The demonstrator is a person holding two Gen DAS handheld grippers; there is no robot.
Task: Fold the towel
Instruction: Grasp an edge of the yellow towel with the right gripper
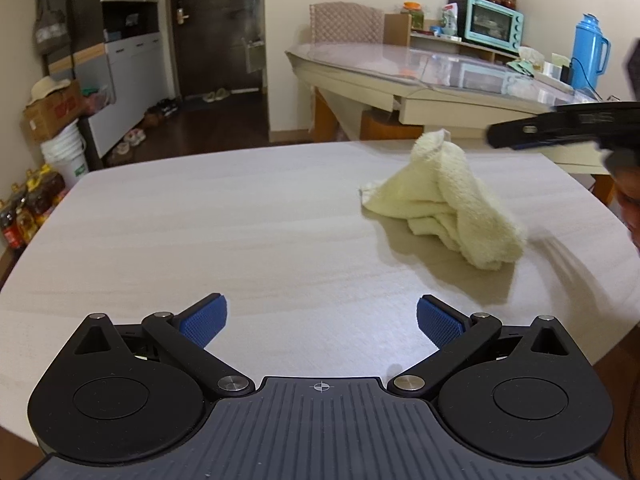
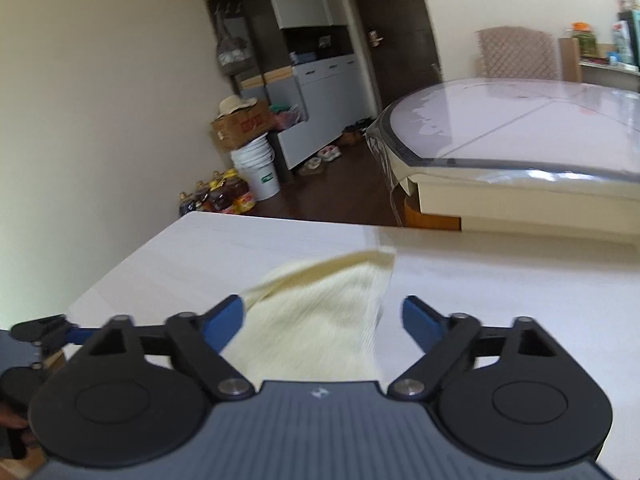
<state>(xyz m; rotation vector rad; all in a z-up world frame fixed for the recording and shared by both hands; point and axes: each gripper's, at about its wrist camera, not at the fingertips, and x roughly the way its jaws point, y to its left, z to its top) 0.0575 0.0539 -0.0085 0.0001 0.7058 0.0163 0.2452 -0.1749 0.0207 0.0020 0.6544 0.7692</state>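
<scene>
One pale yellow towel (image 1: 444,204) lies crumpled in a heap on the light wooden table (image 1: 240,220), toward its right side in the left wrist view. The left gripper (image 1: 322,322) hovers over bare tabletop, well apart from the towel; its two blue pads (image 1: 206,320) stand spread with nothing between them. The right gripper (image 2: 322,324) is above the towel, and its two blue pads (image 2: 224,322) are also spread. The cloth shows between them, but they do not pinch it. Behind stand one second table (image 1: 440,80), one teal toaster oven (image 1: 494,24), one blue thermos jug (image 1: 590,50) and one white bucket (image 1: 66,158).
</scene>
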